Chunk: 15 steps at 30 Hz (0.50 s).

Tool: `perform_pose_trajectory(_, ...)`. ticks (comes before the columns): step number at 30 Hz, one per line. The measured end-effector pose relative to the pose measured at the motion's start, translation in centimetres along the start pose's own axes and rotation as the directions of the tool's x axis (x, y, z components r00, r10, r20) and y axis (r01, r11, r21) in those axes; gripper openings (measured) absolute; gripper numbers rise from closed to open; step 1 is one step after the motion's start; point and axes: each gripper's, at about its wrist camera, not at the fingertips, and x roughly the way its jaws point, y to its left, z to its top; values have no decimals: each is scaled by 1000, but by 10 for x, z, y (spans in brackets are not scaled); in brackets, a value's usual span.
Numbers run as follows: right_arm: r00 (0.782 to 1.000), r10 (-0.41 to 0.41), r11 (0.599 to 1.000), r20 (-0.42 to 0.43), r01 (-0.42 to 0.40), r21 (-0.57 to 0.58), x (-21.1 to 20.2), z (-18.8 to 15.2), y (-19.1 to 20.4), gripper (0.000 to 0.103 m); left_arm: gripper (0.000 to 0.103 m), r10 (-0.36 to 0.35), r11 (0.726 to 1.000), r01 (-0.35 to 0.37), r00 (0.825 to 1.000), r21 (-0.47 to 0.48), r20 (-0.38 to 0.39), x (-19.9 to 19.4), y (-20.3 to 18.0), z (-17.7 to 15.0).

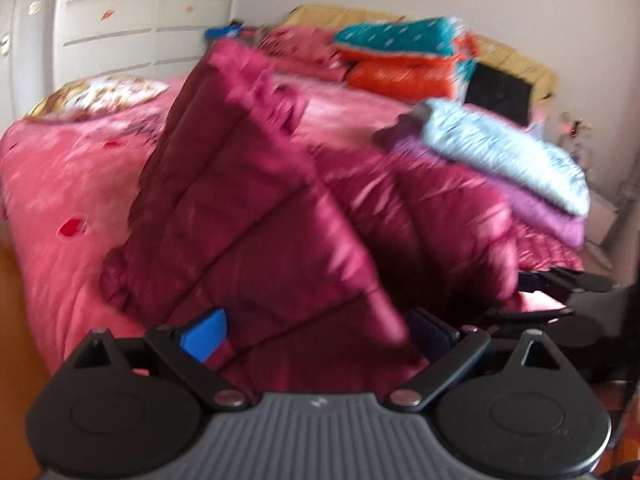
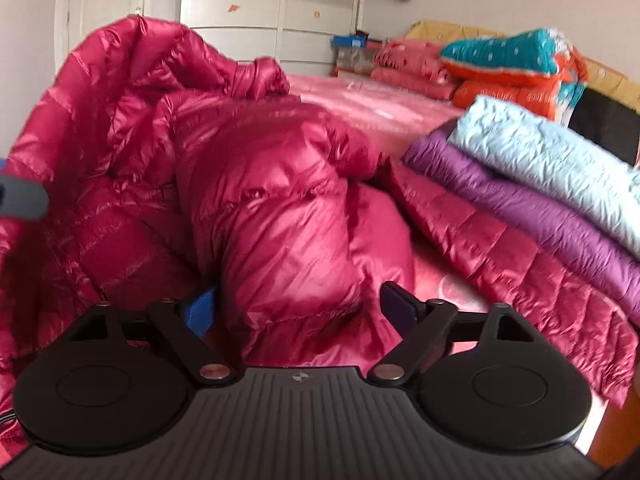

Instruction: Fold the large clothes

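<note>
Crimson puffer jacket half-lifted over the pink bed, a gripper at each side.

From the left wrist, the left gripper (image 1: pixel 316 332) stands wide with a raised panel of the crimson jacket (image 1: pixel 248 216) filling the gap between its fingers; whether it pinches the cloth is unclear, and the right gripper's black fingers show at the far right. From the right wrist, the right gripper (image 2: pixel 300 308) is also wide around the jacket's (image 2: pixel 272 200) puffy sleeve, and only here the folded pile (image 2: pixel 540 184) of pale blue, purple and red quilted coats shows plainly beside it on the bedspread (image 2: pixel 380 100).
</note>
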Motion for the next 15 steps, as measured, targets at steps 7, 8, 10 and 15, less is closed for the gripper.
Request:
perform_pose_trajectory(7,999,24,989,-22,-21,148,-2,5,-4,24,43,29,998,-30,999,-61,-25,7,25,2)
perform_pose_trajectory(8,999,40,981,-19,-36,189,-3,8,-8,22,37,34,997,-35,999,-69,-17,7,30,3)
perform_pose_trajectory(10,996,88,953,-2,-84,291,-11,14,-17,19,29,55,995,-54,998,-80,10,1,40,10)
perform_pose_trajectory(15,976,197,852,96,-219,476,-39,26,-38,14,21,119,988,-109,990,-114,82,-18,64,31)
